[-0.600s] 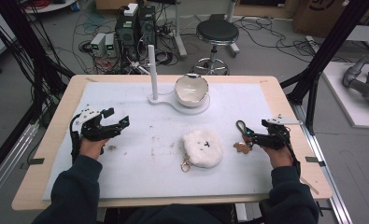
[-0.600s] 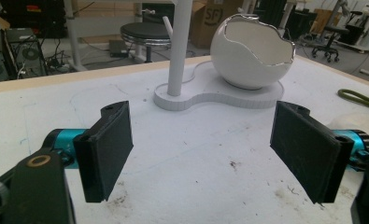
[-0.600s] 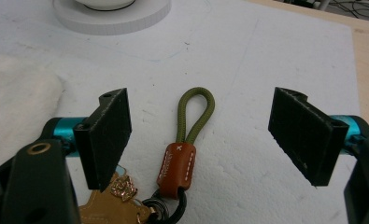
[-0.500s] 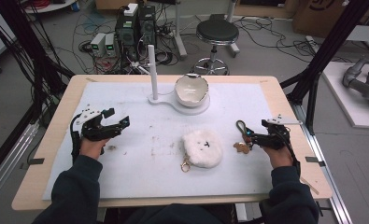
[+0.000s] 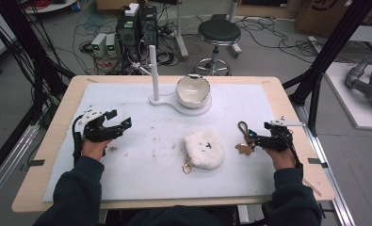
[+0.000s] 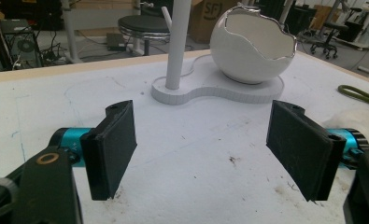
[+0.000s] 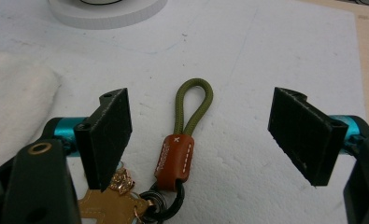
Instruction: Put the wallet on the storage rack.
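Observation:
A keychain (image 5: 243, 136) with an olive cord loop (image 7: 194, 105), a brown leather tab (image 7: 175, 156) and a tan charm (image 7: 109, 205) lies flat on the white mat at the right. My right gripper (image 5: 250, 139) rests low over it, open, the cord between its jaws (image 7: 210, 135) and neither pad touching it. A white fluffy pouch (image 5: 203, 149) with a gold clasp lies mid-table. At the back a white post (image 5: 155, 70) and a cracked-egg bowl (image 5: 192, 88) share one white base. My left gripper (image 5: 120, 120) stands open and empty at the left, facing that base (image 6: 205, 149).
The white mat (image 5: 141, 160) covers most of the wooden table (image 5: 287, 99). The pouch's edge (image 7: 14, 93) lies just left of my right gripper. Beyond the far edge are a stool (image 5: 219, 33), computer boxes and cables. Black frame posts stand at both sides.

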Tool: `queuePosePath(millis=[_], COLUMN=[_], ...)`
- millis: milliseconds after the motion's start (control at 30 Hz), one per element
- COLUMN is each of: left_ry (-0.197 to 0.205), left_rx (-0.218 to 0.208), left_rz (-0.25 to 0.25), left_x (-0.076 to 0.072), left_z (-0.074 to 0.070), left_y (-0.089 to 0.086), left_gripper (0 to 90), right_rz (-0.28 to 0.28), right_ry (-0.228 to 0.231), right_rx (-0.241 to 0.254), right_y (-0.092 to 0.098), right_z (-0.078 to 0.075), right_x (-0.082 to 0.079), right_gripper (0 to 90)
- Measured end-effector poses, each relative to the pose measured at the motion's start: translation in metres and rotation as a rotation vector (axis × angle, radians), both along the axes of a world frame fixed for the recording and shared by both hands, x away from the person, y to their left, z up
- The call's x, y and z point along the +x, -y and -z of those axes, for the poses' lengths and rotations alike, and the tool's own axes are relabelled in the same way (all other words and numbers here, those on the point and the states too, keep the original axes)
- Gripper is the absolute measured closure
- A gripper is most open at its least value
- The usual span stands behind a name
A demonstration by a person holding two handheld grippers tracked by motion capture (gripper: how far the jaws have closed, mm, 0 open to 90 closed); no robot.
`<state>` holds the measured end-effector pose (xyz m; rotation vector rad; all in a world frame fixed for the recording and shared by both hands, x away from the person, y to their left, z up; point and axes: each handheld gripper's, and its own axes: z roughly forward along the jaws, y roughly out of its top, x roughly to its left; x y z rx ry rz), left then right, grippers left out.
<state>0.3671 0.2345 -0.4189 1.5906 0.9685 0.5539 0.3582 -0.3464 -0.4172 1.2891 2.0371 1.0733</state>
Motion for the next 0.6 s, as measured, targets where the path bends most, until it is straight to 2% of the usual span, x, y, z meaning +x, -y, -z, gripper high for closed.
queuePosePath(millis=[33, 233, 267, 367, 500, 600], left_ry=[0.002, 0.006, 0.005, 0.001, -0.002, -0.014], left_rx=[0.002, 0.012, 0.013, 0.014, 0.005, 0.016], left_rz=[0.003, 0.015, 0.016, 0.015, 0.011, 0.018], left_x=[0.0, -0.004, -0.005, -0.006, -0.006, -0.005], left_z=[0.0, -0.001, -0.001, -0.001, 0.0, 0.002], left_y=[0.0, 0.002, 0.002, 0.001, 0.001, 0.002], left_gripper=[24.0, 24.3, 24.3, 24.3, 24.4, 24.7], right_rz=[-0.005, -0.031, -0.066, -0.117, -0.226, -0.309], right_ry=[-0.003, -0.009, -0.025, -0.055, -0.128, -0.192], right_rx=[-0.003, 0.003, 0.033, 0.051, 0.089, 0.097], right_y=[-0.001, -0.009, -0.017, -0.032, -0.057, -0.074], right_z=[0.0, -0.001, -0.002, -0.002, 0.0, 0.005], right_x=[-0.001, -0.003, -0.004, -0.003, -0.001, 0.0], right_gripper=[24.5, 25.0, 26.3, 26.3, 27.5, 27.5])
